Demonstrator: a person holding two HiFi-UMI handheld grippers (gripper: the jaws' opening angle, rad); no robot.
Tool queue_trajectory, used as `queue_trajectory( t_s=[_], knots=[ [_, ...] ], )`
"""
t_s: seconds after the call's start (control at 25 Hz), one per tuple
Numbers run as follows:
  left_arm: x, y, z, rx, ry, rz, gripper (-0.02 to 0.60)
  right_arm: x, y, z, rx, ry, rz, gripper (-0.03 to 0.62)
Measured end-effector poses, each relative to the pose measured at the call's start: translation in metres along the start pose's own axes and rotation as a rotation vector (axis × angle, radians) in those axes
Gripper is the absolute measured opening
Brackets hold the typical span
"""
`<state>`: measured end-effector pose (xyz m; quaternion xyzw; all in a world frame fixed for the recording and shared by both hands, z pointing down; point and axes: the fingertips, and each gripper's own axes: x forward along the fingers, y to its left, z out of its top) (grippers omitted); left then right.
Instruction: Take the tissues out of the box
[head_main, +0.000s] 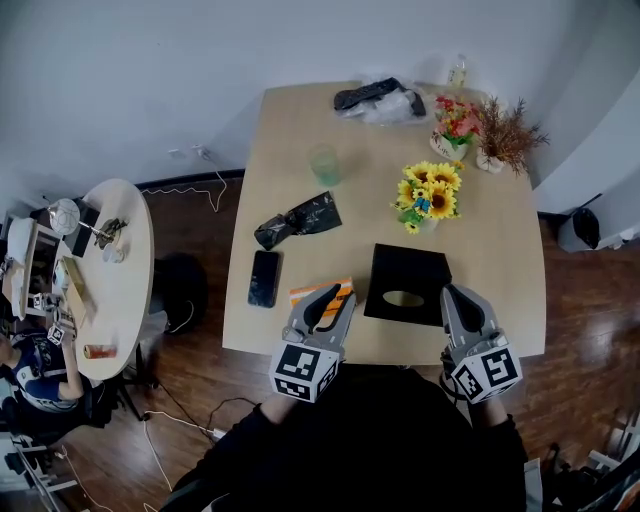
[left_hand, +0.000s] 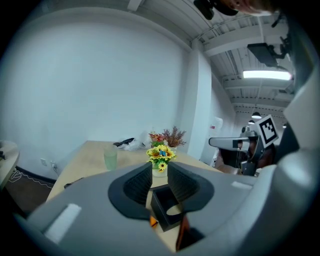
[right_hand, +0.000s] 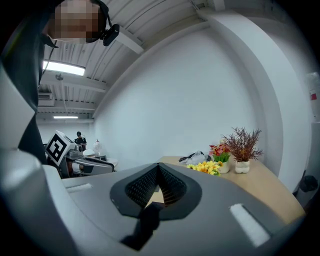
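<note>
Left gripper view is showing the left tongs (left_hand: 159, 172) standing apart with nothing between them, and through their gap the black square cardboard tissue box (left_hand: 162, 205) is lying just ahead. Right gripper view is showing the right tongs (right_hand: 159, 167) closed tip to tip on nothing. Head view is placing both at the near edge of the pale wooden surface (head_main: 300, 130). The left tongs (head_main: 335, 298) are hovering over a flat orange booklet (head_main: 305, 293) just left of the box (head_main: 405, 285), and the right tongs (head_main: 452, 296) are sitting at the box's right side. The box's oval slot is facing up, showing something pale, but whether that is tissue is not telling. No tissue is lying outside the box, so the pulling out is looking still to be done.
</note>
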<state>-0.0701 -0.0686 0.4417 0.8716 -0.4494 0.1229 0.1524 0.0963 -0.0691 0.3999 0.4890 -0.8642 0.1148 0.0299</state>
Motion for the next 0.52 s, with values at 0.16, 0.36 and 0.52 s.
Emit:
queue_trajectory(
  t_s=[0.16, 0.36, 0.52],
  knots=[
    [-0.002, 0.004, -0.003, -0.007, 0.006, 0.012, 0.077, 0.003, 0.004, -0.003, 0.0, 0.008, 0.012, 0.0],
    [-0.004, 0.008, -0.007, -0.003, 0.009, 0.018, 0.077, 0.007, 0.007, -0.005, -0.011, 0.014, 0.022, 0.0],
    [-0.007, 0.011, -0.008, 0.0, 0.01, 0.019, 0.077, 0.008, 0.011, -0.006, -0.016, 0.016, 0.024, 0.0]
  ],
)
